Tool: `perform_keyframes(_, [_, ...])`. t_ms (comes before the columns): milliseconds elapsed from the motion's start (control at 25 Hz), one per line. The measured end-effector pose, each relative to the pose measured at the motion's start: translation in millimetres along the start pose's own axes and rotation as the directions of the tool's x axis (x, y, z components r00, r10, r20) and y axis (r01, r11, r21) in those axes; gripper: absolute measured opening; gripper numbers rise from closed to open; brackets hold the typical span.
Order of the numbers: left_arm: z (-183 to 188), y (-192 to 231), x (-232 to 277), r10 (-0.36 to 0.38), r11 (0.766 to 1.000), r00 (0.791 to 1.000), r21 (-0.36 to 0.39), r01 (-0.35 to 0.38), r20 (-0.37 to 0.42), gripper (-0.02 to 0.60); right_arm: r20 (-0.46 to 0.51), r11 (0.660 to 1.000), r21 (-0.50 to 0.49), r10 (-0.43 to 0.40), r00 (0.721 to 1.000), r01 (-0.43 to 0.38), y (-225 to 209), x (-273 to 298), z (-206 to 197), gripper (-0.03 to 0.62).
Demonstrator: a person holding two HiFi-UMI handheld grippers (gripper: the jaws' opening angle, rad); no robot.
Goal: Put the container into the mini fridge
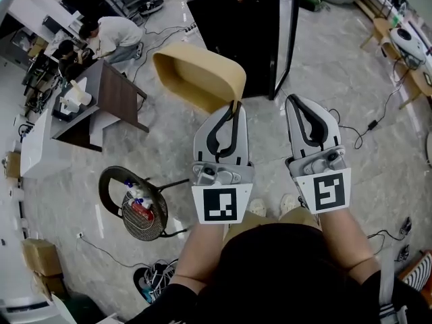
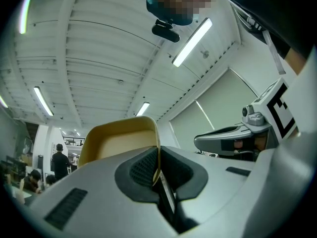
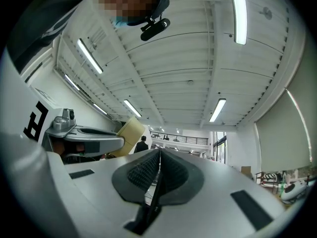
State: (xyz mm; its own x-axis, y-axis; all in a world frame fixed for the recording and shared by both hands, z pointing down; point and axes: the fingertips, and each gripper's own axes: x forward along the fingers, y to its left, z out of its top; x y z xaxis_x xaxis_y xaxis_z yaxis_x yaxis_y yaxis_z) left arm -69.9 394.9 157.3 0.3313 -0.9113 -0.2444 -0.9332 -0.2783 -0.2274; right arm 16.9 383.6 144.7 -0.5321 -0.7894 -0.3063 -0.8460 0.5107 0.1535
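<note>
A tan, oblong container [image 1: 199, 76] hangs in the air, tilted, in front of the black mini fridge [image 1: 236, 25], whose glass door [image 1: 287, 39] stands open. My left gripper [image 1: 234, 106] is shut on the container's near rim; in the left gripper view the thin rim [image 2: 157, 155] sits pinched between the dark pads. Level with it on the right, my right gripper [image 1: 293, 100] is shut with nothing in it, and its pads [image 3: 148, 170] meet. The right gripper view also shows the container [image 3: 130, 131] at the left, beyond the left gripper [image 3: 89, 138].
A round stool frame [image 1: 138, 204] holding a wire basket of bottles stands on the marble floor at the lower left. A dark desk [image 1: 115, 96] and people lie further left. Cables [image 1: 378, 113] trail on the right. Shoes [image 1: 152, 279] and cardboard boxes [image 1: 40, 255] sit nearby.
</note>
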Motion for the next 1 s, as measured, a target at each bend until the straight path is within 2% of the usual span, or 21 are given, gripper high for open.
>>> perform_keyframes(200, [-1, 12, -10, -0.024, 1.000, 1.000, -0.005, 0.024, 0.005, 0.032, 0.003, 0.998, -0.024, -0.052, 0.999, 0.052, 10, 0, 3, 0.037])
perform_keyframes(360, [-5, 23, -20, -0.046, 0.999, 0.999, -0.007, 0.046, 0.005, 0.032, -0.016, 0.995, -0.092, -0.052, 0.999, 0.050, 22, -5, -5, 0.037])
perform_keyframes(560, [-13, 31, -20, -0.058, 0.998, 0.998, -0.017, 0.059, 0.011, 0.032, -0.008, 0.994, -0.030, -0.103, 0.995, 0.103, 27, -1, -3, 0.037])
perform_keyframes(720, [-20, 35, -10, -0.065, 0.997, 0.998, -0.028, 0.065, 0.018, 0.032, -0.026, 0.993, -0.082, -0.093, 0.995, 0.090, 22, 5, -16, 0.037])
perform_keyframes(1000, [-43, 44, 20, -0.083, 0.996, 0.997, -0.010, 0.083, 0.000, 0.032, -0.033, 0.991, -0.099, -0.091, 0.995, 0.087, 5, 34, -41, 0.037])
